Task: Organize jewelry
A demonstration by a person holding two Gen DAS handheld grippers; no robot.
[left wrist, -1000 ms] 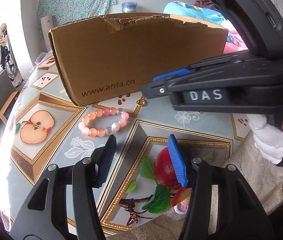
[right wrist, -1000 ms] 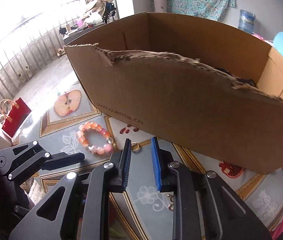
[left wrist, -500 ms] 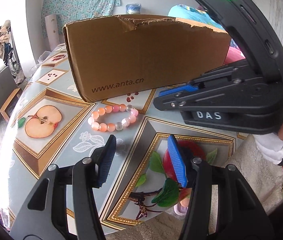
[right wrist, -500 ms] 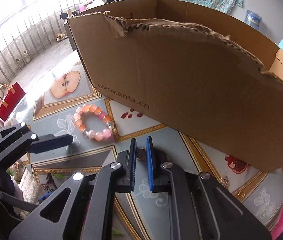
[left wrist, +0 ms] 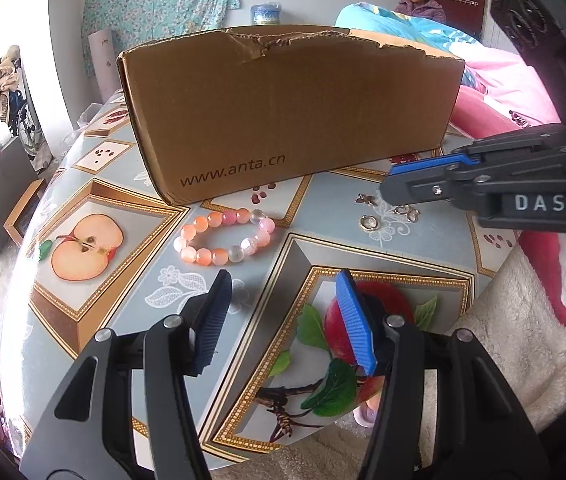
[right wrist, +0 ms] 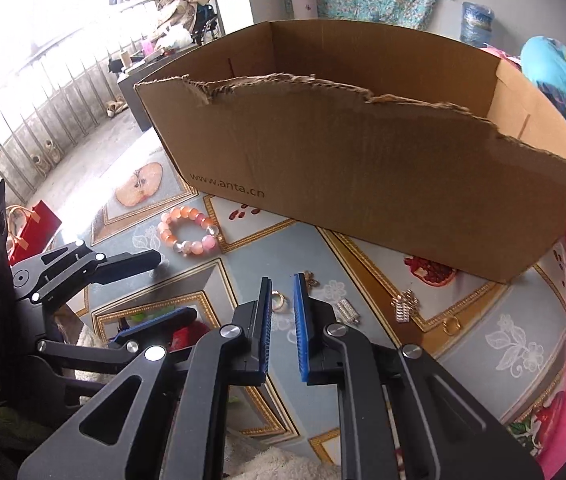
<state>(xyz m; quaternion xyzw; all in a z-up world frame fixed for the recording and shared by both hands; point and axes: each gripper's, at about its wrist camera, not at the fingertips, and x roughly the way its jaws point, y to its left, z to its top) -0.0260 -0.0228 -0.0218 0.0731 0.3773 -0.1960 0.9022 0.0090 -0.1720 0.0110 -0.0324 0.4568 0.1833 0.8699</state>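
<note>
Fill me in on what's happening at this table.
A person holds a gripper in each hand to sort jewelry beside a cardboard box. The right gripper, jaws opening and empty, hovers over a gold ring. The left gripper waits open near the bead bracelet. Small charms lie loose on the tablecloth.

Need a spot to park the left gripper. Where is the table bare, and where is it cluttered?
Bare: the strip between the bead bracelet and the left gripper, and the apple print left of the bracelet. Crowded: the patch in front of the cardboard box, right of the bracelet, where the ring and small charms lie scattered.
</note>
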